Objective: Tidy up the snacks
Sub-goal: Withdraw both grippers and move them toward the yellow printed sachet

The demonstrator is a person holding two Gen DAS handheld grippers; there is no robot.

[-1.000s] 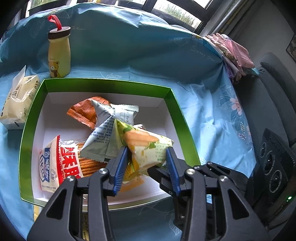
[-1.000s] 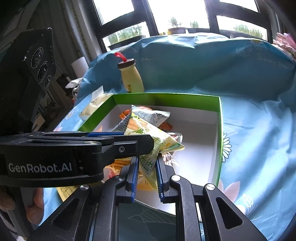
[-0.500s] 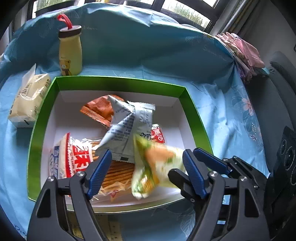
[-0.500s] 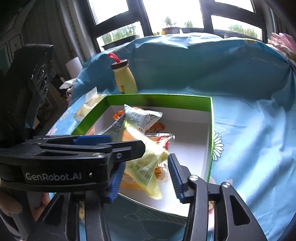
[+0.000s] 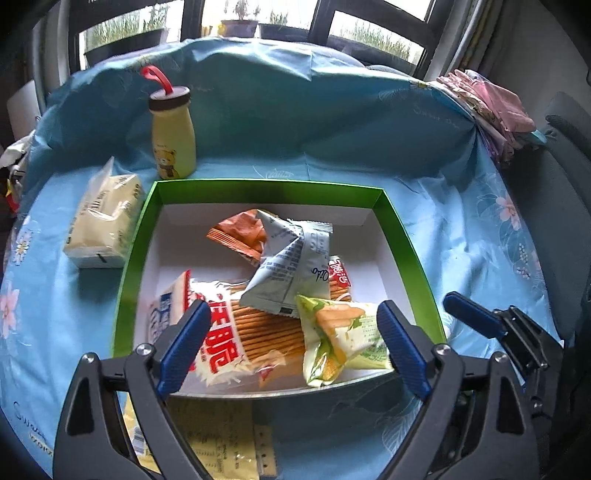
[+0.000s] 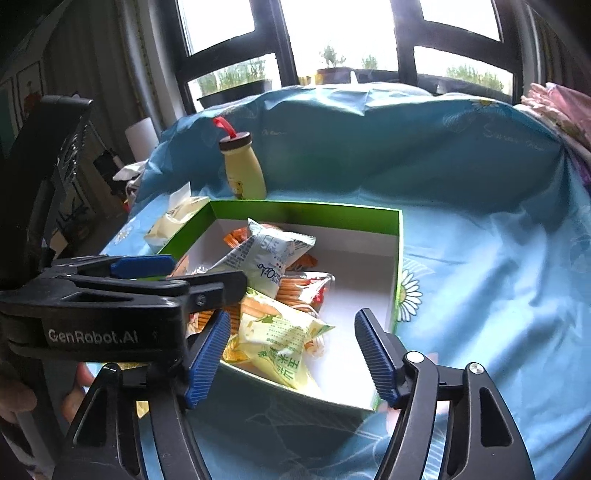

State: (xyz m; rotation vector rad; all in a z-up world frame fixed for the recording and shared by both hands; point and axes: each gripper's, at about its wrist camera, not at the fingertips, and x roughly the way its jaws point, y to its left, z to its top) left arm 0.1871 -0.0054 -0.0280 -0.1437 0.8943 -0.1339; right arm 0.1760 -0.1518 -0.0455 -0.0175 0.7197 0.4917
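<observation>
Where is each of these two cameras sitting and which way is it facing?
Left wrist: rides on the left tongs, facing forward and down into the green box; its open blue-padded fingers show, with the right tongs at the right edge.
Right wrist: rides on the right tongs, viewing the box from its near right corner toward the window; its open fingers show, with the left tongs crossing at left.
Shared: the box, the yellow-green snack packet, the yellow bottle.

Daylight from the blown-out windows (image 6: 332, 33) behind, blue cloth (image 5: 332, 147) evenly lit, soft shadow inside the green box (image 5: 269, 189), fisheye-bent dark corners, slight blur.
</observation>
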